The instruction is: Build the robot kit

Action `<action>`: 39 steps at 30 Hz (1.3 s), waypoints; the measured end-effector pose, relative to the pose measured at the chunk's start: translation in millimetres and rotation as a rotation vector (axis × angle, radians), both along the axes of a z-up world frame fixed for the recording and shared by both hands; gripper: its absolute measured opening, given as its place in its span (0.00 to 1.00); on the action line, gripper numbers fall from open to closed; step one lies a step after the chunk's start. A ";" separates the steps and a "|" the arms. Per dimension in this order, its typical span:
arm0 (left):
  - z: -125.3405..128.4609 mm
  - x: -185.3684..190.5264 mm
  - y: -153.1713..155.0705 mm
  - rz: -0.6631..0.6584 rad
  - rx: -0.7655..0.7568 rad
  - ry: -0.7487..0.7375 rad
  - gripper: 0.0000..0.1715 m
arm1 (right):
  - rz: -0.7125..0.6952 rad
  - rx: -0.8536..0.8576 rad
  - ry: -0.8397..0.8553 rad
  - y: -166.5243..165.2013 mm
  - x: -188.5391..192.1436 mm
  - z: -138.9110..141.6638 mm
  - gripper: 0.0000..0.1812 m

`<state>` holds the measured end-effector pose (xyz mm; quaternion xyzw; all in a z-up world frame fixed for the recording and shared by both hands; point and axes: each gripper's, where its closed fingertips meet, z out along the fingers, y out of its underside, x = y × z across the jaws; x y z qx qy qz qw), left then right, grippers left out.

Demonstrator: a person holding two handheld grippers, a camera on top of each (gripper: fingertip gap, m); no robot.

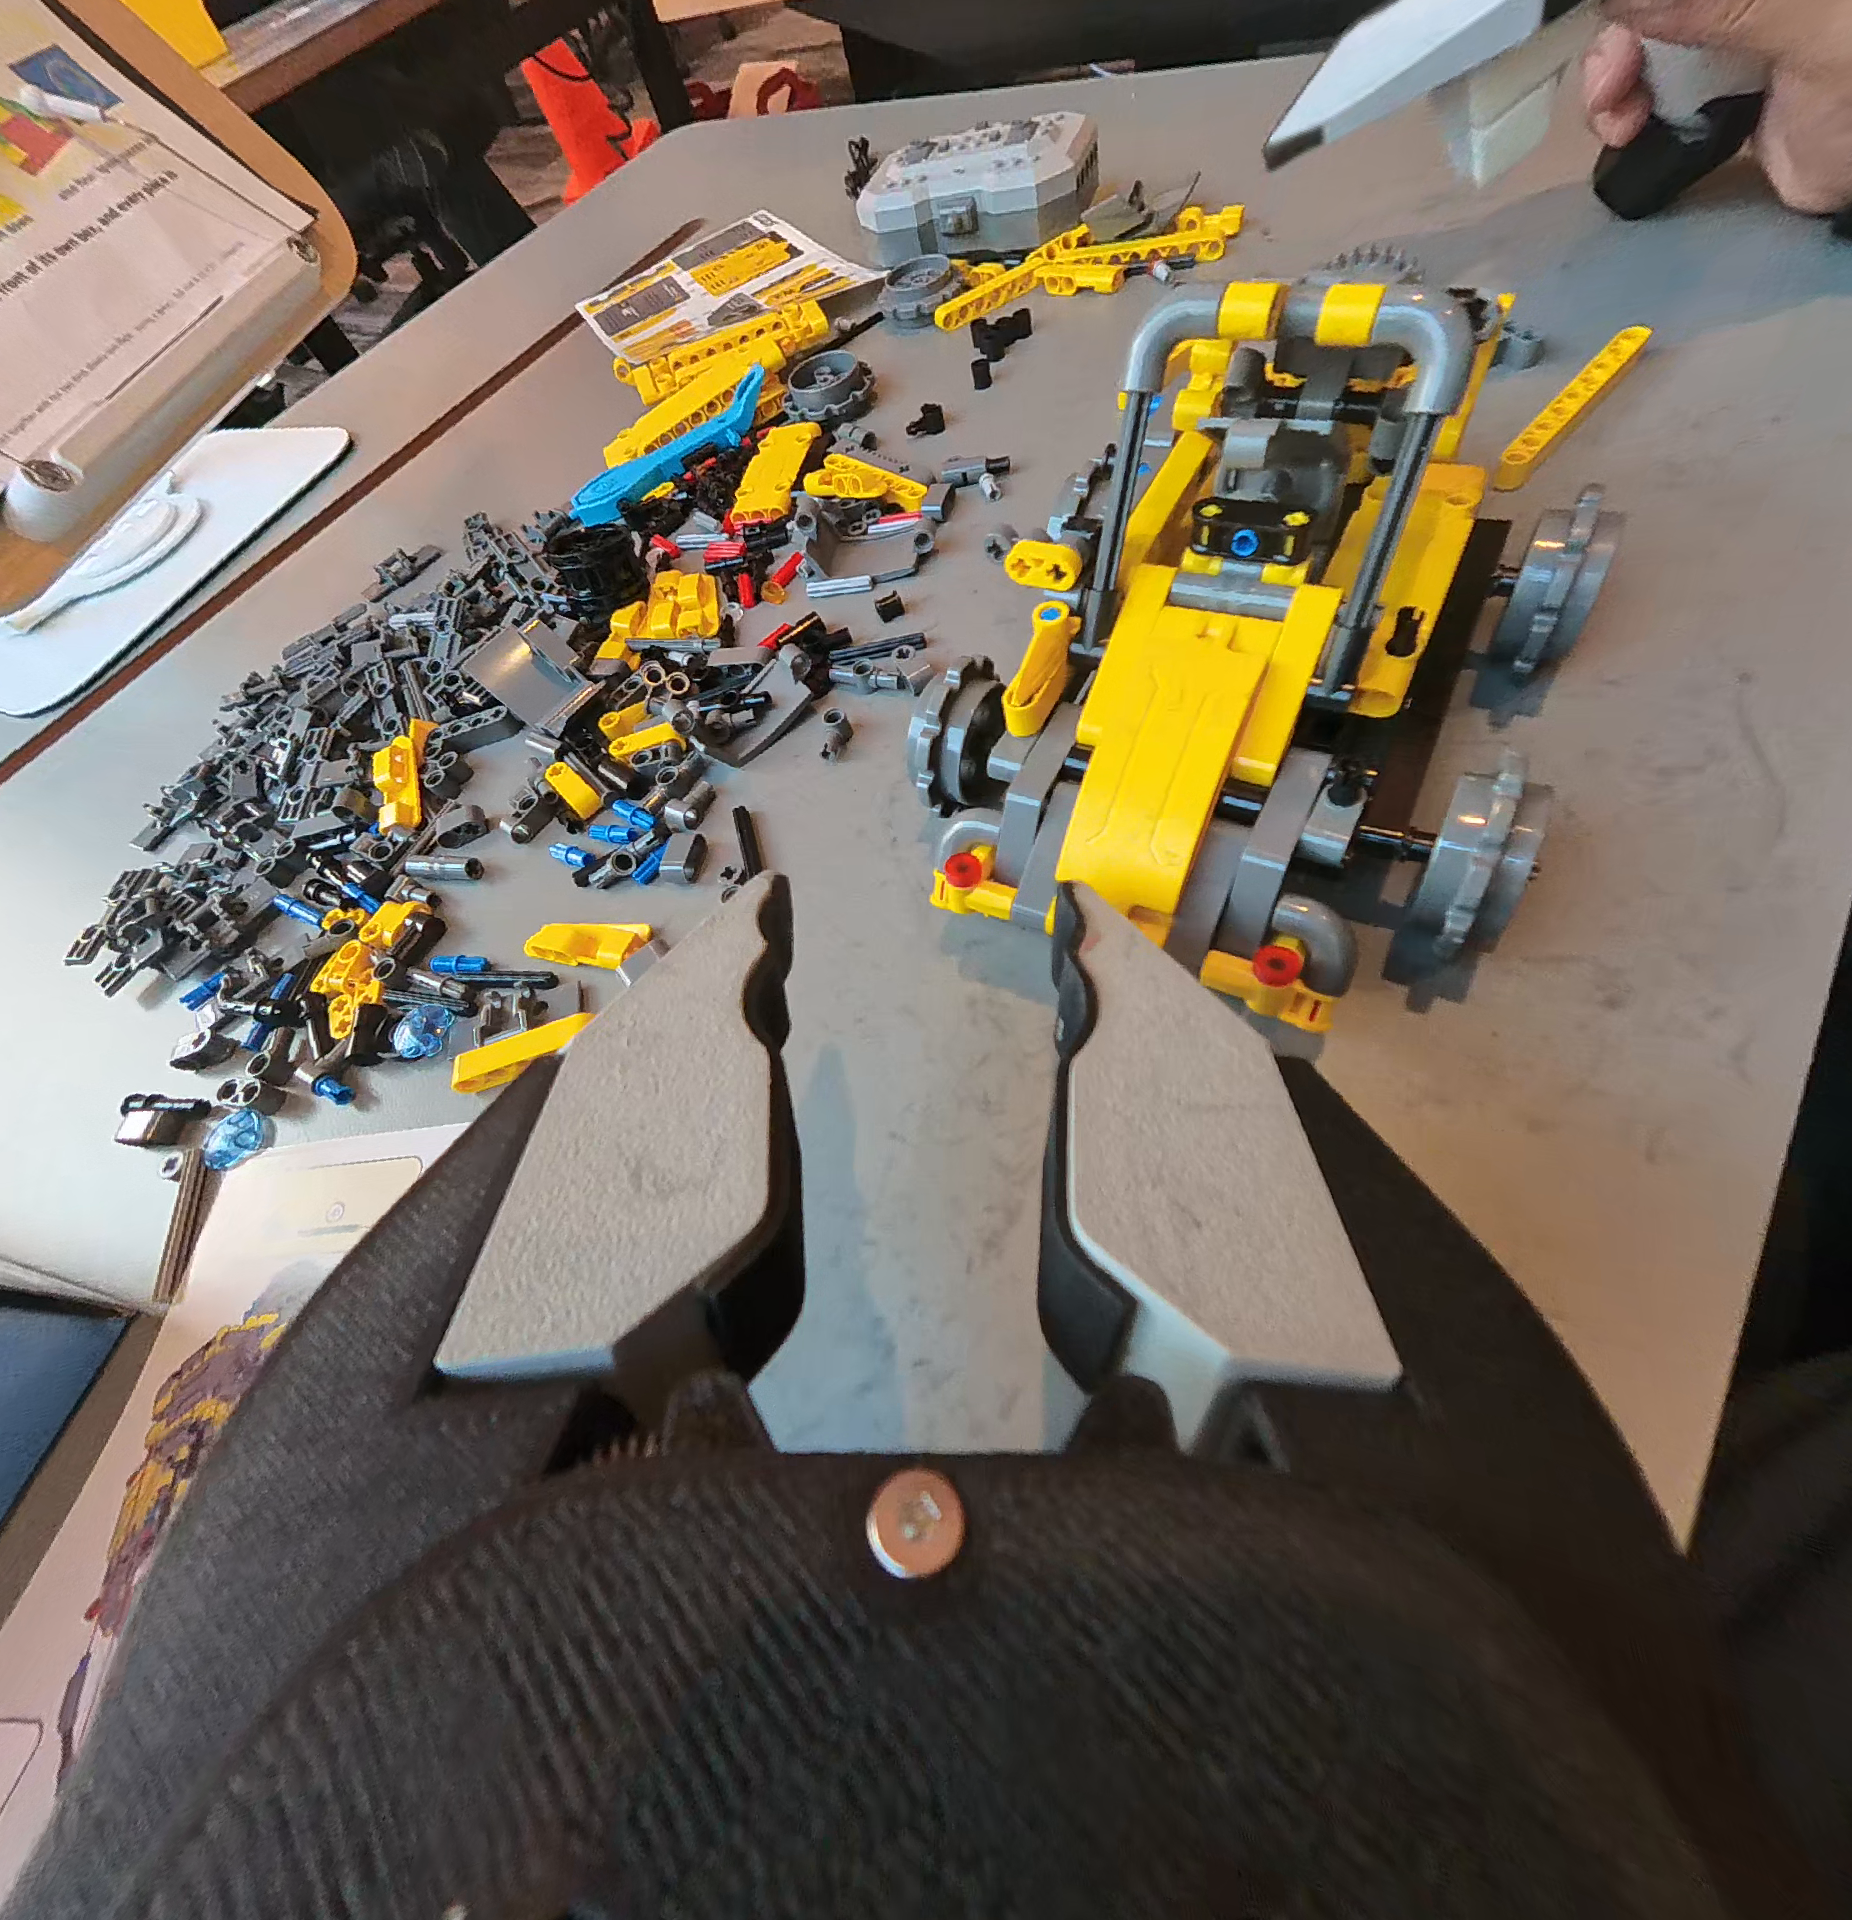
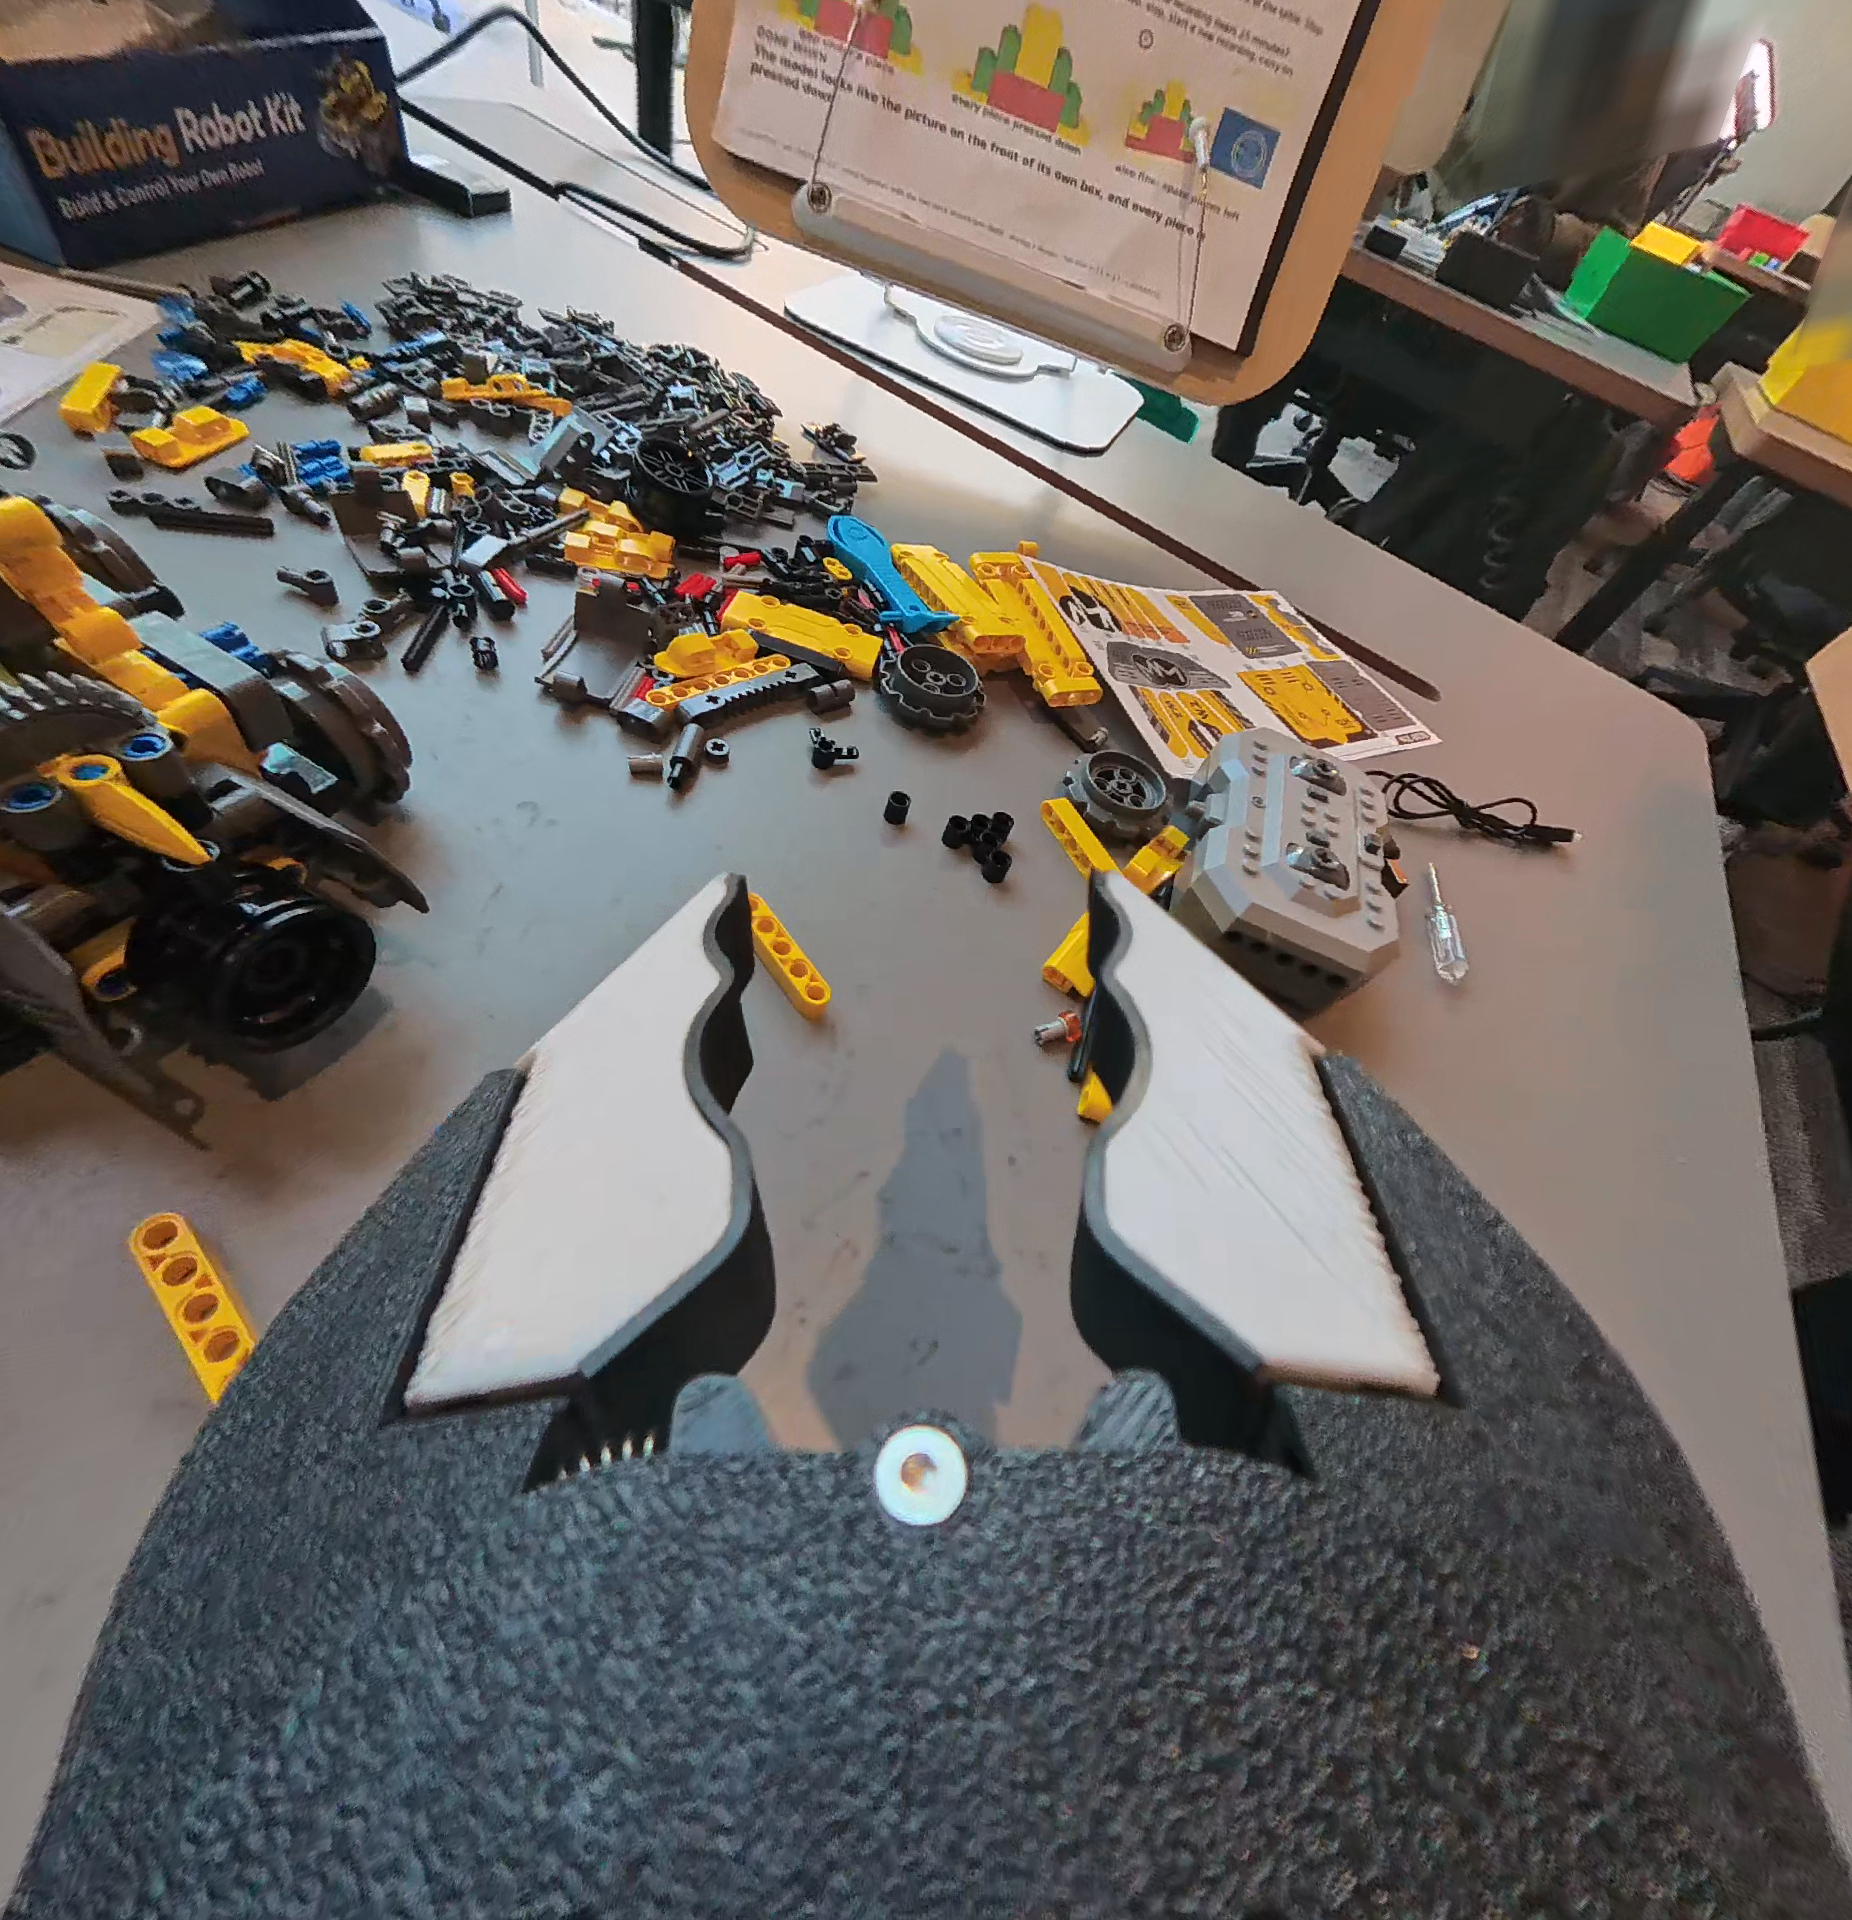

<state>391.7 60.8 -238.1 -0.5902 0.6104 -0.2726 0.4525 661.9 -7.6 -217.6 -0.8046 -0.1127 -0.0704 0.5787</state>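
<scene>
A part-built yellow and grey brick vehicle (image 1: 1244, 665) stands on the grey table (image 1: 1628, 987); it also shows at the left of the right wrist view (image 2: 122, 790). My left gripper (image 1: 922, 914) is open and empty, its right fingertip close to the vehicle's front end. My right gripper (image 2: 917, 904) is open and empty above bare table, between a short yellow beam (image 2: 789, 956) and a grey battery box (image 2: 1291, 862). The right gripper's finger also shows at the top right of the left wrist view (image 1: 1410, 73), held by a hand (image 1: 1753, 94).
Several loose grey, black, yellow and blue pieces (image 1: 434, 748) lie spread over the table's left half. A sticker sheet (image 2: 1234, 655), a blue tool (image 2: 886, 577), a black cable (image 2: 1473, 810) and a small screwdriver (image 2: 1443, 925) lie near the battery box. An instruction board on a stand (image 2: 1026, 166) and a blue box (image 2: 184, 125) stand behind. My right fingertips sit around 30 cm from my left ones.
</scene>
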 end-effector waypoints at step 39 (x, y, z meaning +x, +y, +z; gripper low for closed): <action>11.0 -0.3 -52.2 -0.255 0.099 -0.076 0.33 | -0.007 0.022 -0.015 2.1 -7.9 6.0 0.16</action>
